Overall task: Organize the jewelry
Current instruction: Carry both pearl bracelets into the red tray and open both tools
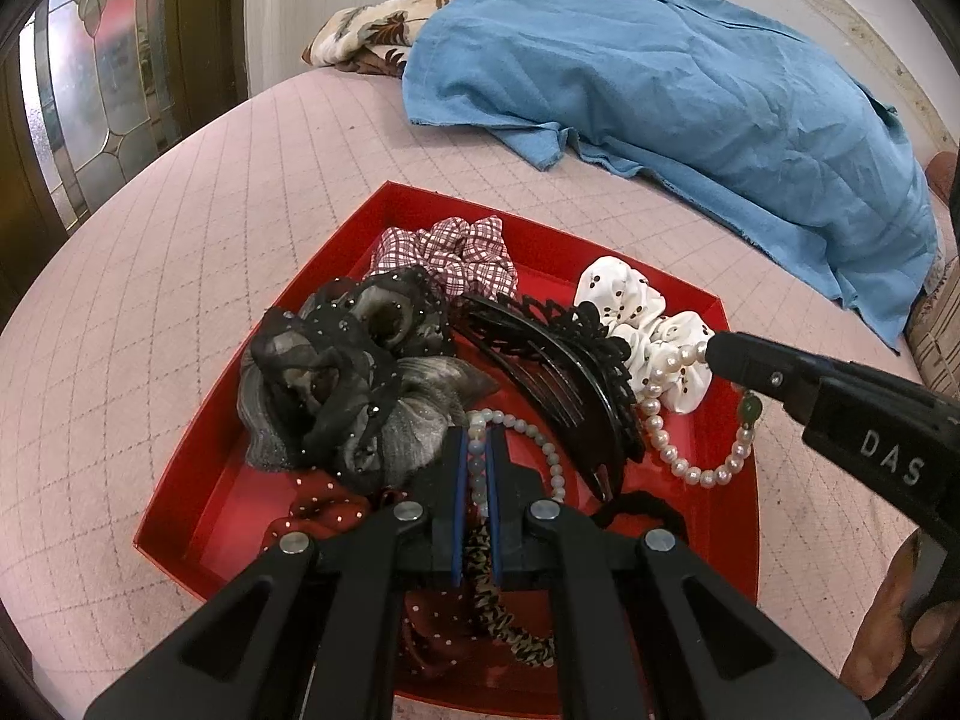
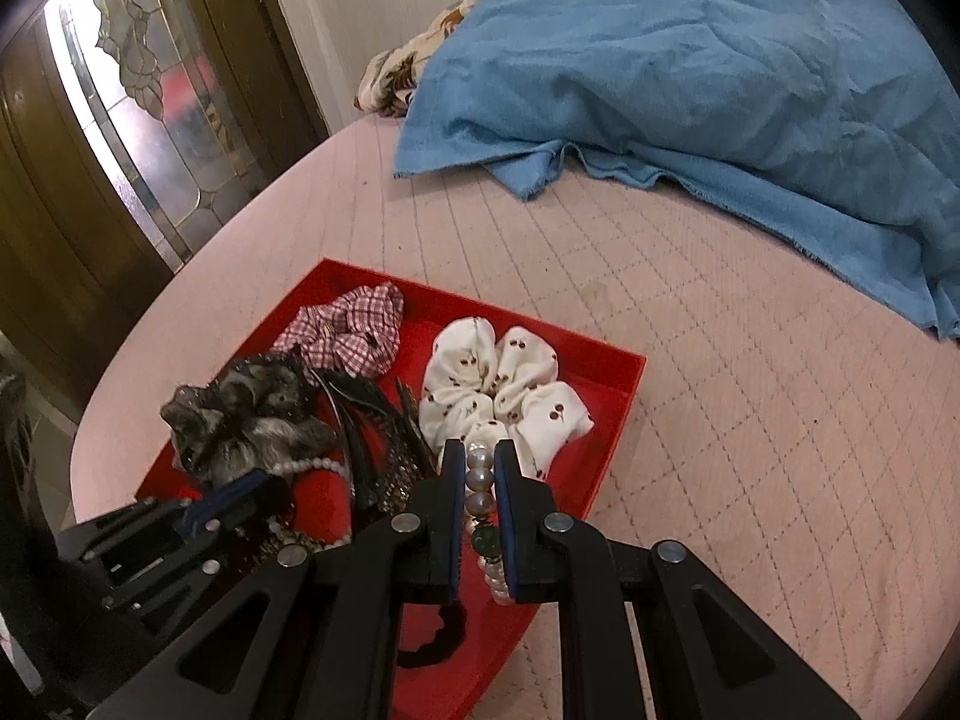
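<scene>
Over the red tray (image 1: 198, 468), the left gripper (image 1: 477, 450) is closed on a grey bead strand (image 1: 543, 447) at six o'clock while the right gripper (image 2: 480, 480) pinches the pearl bracelet (image 1: 702, 474) at three o'clock, so each should lift slowly, clear of the comb (image 1: 564, 372).

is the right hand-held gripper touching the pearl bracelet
Touching. The right wrist view shows the right hand-held gripper closed on the pearl bracelet, beads pinched between both fingers; the left wrist view agrees.
</scene>
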